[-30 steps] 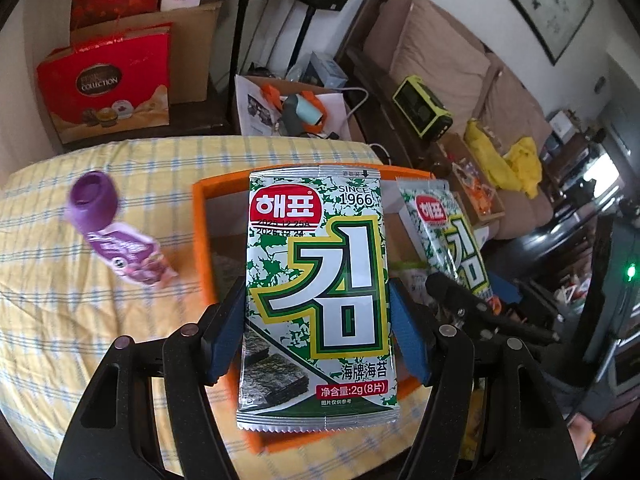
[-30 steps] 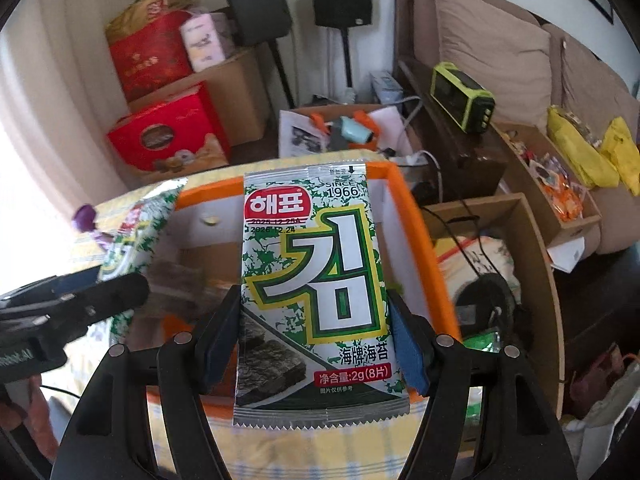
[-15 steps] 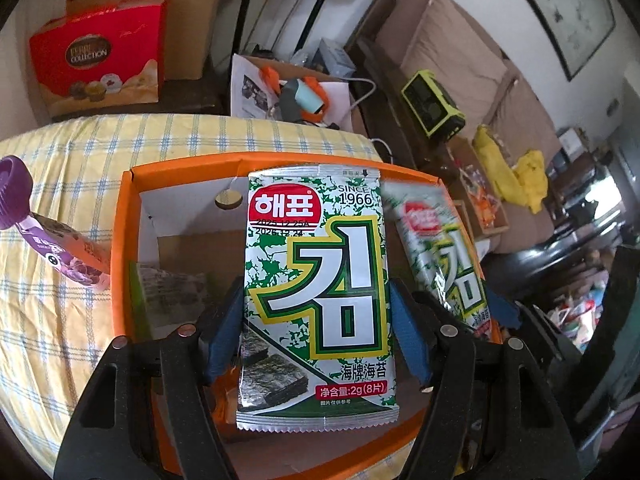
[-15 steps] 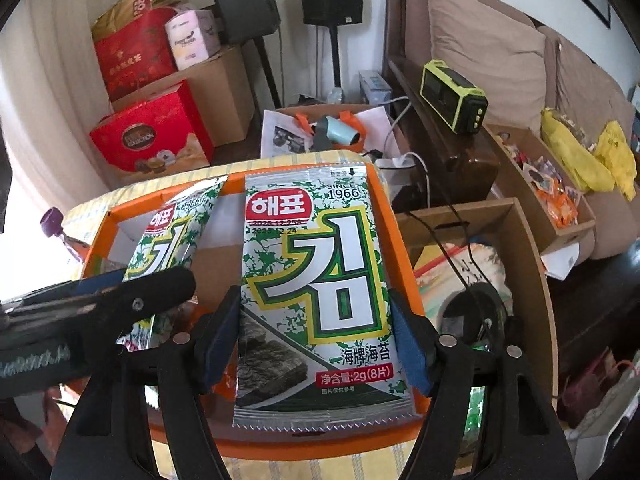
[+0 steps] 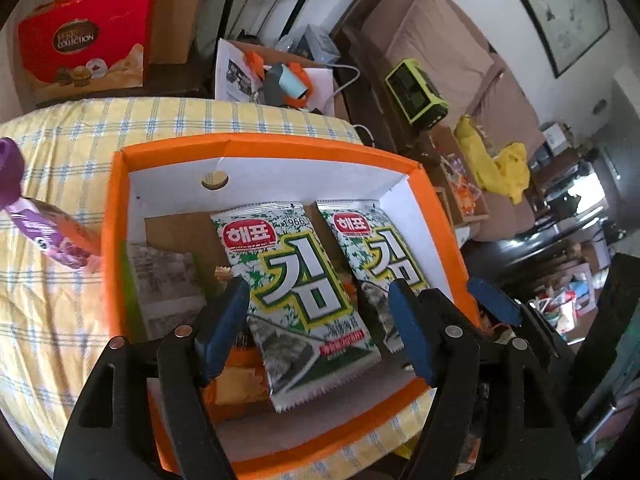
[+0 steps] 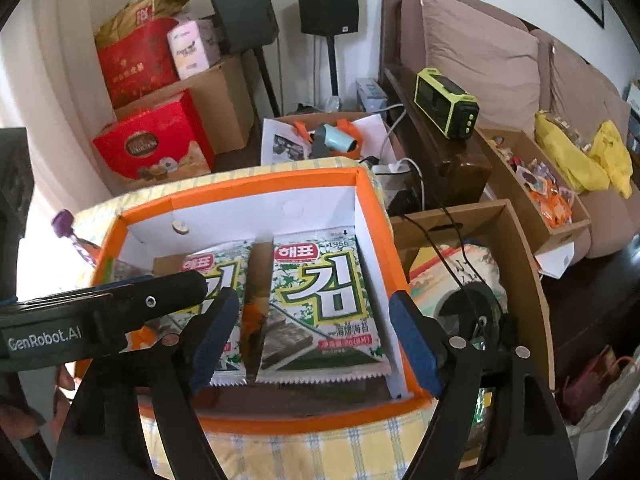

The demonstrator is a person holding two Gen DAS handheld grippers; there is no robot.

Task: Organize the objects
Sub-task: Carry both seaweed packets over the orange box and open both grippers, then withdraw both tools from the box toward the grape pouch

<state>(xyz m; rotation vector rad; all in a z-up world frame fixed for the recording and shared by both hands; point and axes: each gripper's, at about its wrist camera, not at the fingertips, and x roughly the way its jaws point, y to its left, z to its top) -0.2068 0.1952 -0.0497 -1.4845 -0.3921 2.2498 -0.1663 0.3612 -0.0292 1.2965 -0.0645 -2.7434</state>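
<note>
Two green-and-white seaweed packets lie side by side inside the orange box [image 5: 276,146]. In the left wrist view one packet [image 5: 300,292] lies in the middle and the other [image 5: 384,264] lies to its right. My left gripper [image 5: 320,332] is open above the middle packet and holds nothing. In the right wrist view the right packet [image 6: 324,300] lies flat by the box's right wall [image 6: 380,240]. My right gripper [image 6: 316,336] is open above it. The left gripper's arm [image 6: 100,312] covers part of the other packet [image 6: 216,280].
The box sits on a yellow checked tablecloth [image 5: 60,300]. A purple pouch [image 5: 40,228] lies left of the box. Other snack packs [image 5: 168,284] lie in the box's left part. A cardboard box [image 6: 480,280] stands to the right of the table.
Both grippers opened and let go of their seaweed packets, which now lie in the orange box. Both grippers moved forward over the box.
</note>
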